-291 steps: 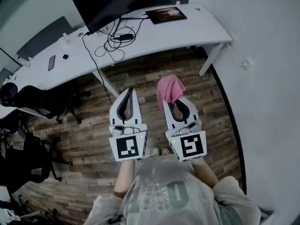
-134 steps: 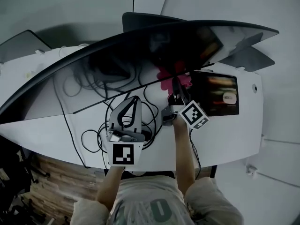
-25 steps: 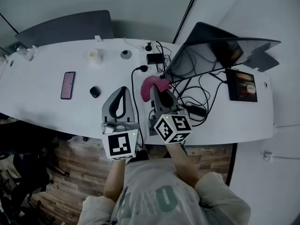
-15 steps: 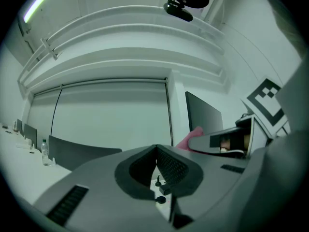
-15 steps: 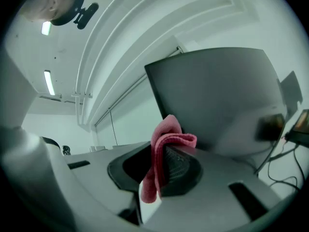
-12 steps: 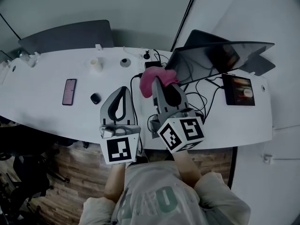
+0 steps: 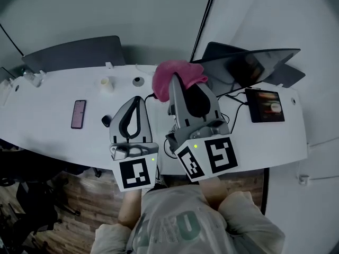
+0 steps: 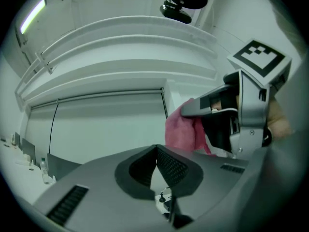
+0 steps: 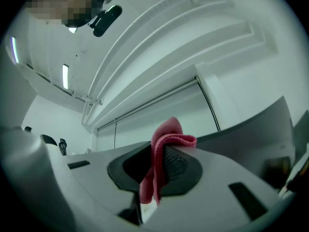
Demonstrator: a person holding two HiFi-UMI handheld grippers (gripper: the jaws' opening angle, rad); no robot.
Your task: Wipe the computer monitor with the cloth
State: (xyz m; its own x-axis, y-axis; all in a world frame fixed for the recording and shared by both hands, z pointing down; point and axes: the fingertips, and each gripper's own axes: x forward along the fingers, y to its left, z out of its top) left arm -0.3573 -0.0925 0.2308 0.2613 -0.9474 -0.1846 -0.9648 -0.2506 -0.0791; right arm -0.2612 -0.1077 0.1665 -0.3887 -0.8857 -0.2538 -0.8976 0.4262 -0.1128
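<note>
Cloth (image 7: 178, 74), pink and bunched, sits at upper centre of the head view, pinched in the right gripper (image 7: 180, 87). The right gripper view shows its jaws closed tight on a fold of the cloth (image 9: 161, 163), with the rest spilling over the tips. The left gripper (image 7: 136, 100), at centre left, has its jaws pressed together with nothing between them, as the left gripper view confirms (image 8: 155, 150).

The monitor (image 7: 254, 62) stands at the upper right of the frame on the white desk (image 7: 53, 99), its dark screen tilted. The cloth is raised above the desk just left of the monitor's near edge and is not touching the screen.

By my reading, the grasp is done and the wiping contact is absent at this instant. The screen shows nothing that tells whether it is already wiped. What is left, if anything, is to bring the cloth across to the right and press it flat on the glass.
</note>
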